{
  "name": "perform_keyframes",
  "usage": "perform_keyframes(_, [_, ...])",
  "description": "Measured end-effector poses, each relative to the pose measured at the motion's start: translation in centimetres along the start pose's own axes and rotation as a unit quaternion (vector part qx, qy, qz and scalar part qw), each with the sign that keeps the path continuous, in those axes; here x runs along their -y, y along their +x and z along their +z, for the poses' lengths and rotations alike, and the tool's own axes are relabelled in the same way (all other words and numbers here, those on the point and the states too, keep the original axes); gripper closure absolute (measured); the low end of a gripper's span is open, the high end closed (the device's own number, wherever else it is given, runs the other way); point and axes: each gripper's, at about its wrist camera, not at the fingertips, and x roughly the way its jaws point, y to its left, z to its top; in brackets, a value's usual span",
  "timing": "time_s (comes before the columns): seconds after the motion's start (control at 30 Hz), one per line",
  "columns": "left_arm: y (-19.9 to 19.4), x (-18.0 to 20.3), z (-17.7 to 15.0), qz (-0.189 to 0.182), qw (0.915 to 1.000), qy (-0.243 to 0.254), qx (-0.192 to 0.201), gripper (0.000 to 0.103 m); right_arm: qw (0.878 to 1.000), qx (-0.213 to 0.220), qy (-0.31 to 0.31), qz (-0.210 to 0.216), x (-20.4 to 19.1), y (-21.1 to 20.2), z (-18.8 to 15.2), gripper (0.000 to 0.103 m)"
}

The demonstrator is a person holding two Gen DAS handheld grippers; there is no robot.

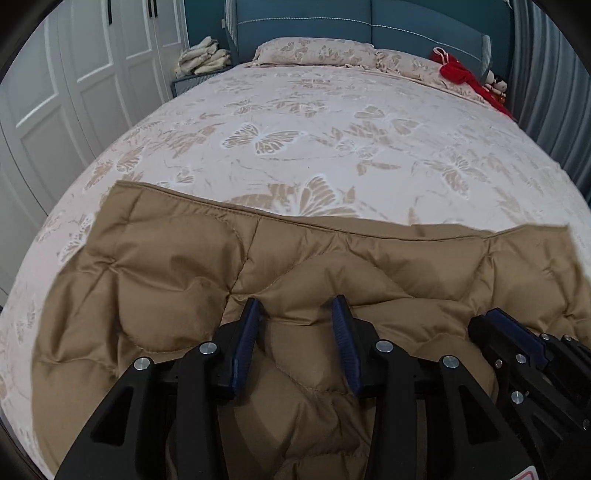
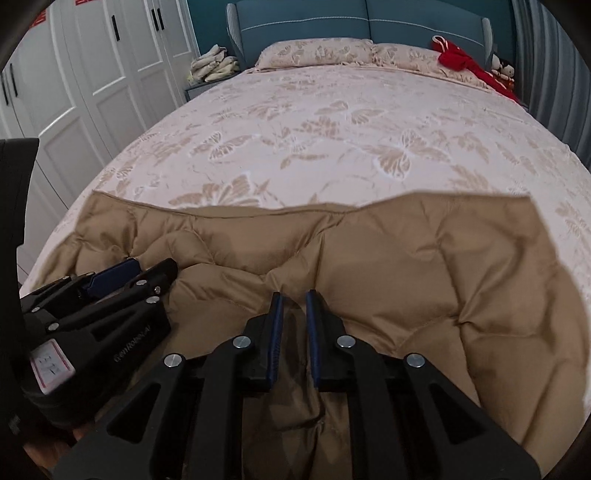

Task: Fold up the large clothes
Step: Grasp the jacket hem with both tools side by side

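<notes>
Lying on the bed: one tan quilted down jacket (image 1: 177, 266) spread flat over the near end of the bed (image 1: 295, 122), its straight hem edge toward the pillows.
Grippers: two, side by side above the near part of the jacket.
Left gripper (image 1: 297, 308): jaws fairly wide, a puffed ridge of the jacket rising between the blue pads; whether they pinch it I cannot tell.
Right gripper (image 2: 294, 295): jaws narrow, a fold of the jacket standing between the pads and apparently clamped.
Pillows: two, in the same butterfly print as the bedspread, against the blue headboard (image 2: 314, 22).
Red garment (image 2: 461, 59): one, at the bed's far right corner.
Nightstand pile: one stack of pale folded cloth (image 1: 203, 59).
Wardrobe (image 2: 92, 66): white panelled doors with black handles.
Writing: embossed lettering on the left gripper's body in the right wrist view, too blurred to read with certainty; a pink-edged label with unreadable marks.
</notes>
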Motion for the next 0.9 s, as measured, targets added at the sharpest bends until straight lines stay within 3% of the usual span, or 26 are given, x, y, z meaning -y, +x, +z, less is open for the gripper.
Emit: perform_keyframes(0.9, [2.5, 0.5, -1.2, 0.023, 0.9992, 0.000, 0.032, 0.065, 0.999, 0.028, 0.023, 0.012, 0.9, 3.3, -1.5, 0.094])
